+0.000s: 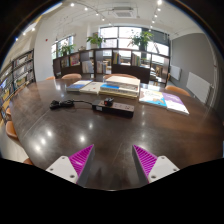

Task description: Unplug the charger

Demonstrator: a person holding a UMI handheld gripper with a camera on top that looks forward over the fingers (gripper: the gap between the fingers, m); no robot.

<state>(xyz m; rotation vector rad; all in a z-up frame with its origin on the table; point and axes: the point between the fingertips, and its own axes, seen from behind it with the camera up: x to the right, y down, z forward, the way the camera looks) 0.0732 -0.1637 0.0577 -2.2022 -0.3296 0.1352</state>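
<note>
Beyond the tongs, well ahead of their tips, a dark power strip lies on the long dark table, with a cable trailing off from its left end. Whether a charger sits in the strip cannot be made out from where the camera rides. The tongs stand apart, nothing between them, their magenta pads facing each other over bare tabletop, low and close to the table's near edge. Past the strip lie open books or magazines with pale and bluish pages, one straight ahead and another off to the right. Brown chairs line the far side of the table. Behind them run low shelves, potted plants and tall bright windows.
</note>
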